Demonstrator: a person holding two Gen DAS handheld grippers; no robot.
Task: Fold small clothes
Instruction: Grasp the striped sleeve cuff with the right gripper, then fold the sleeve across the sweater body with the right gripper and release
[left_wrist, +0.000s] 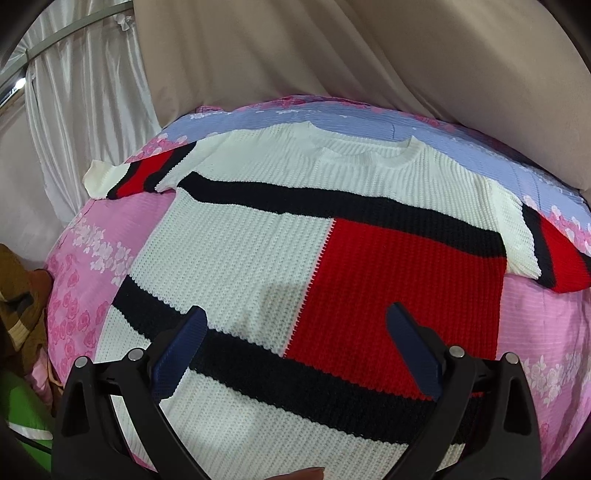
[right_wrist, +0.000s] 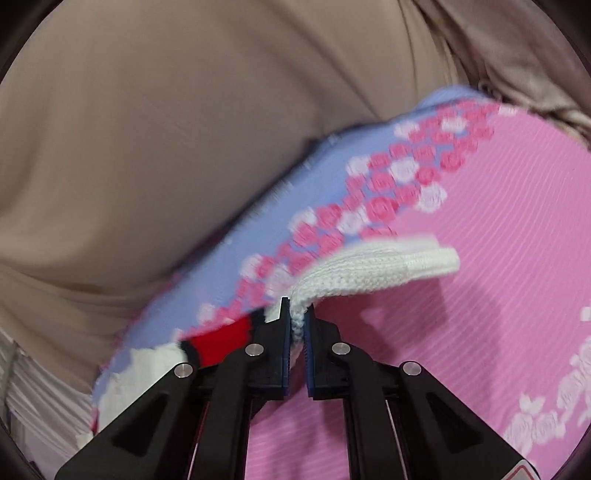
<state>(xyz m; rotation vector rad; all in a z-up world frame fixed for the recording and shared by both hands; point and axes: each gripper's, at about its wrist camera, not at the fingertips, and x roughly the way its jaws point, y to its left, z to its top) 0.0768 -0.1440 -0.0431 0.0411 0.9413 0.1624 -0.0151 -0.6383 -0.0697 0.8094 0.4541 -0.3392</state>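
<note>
Right up close, the right gripper (right_wrist: 297, 314) is pinching a white ribbed cuff (right_wrist: 369, 269) of the sweater, jaws nearly together with the chunky knit bunched between them. The cuff is lifting off the pink floral sheet (right_wrist: 480, 258), smooth pink stretching open to its right. The left gripper (left_wrist: 295, 325) is hanging wide over the sweater (left_wrist: 258, 251), gripping nothing. That waffle-knit sweater, white with red blocks and dark bands, is lying flat, both sleeves reaching the sheet's edges.
</note>
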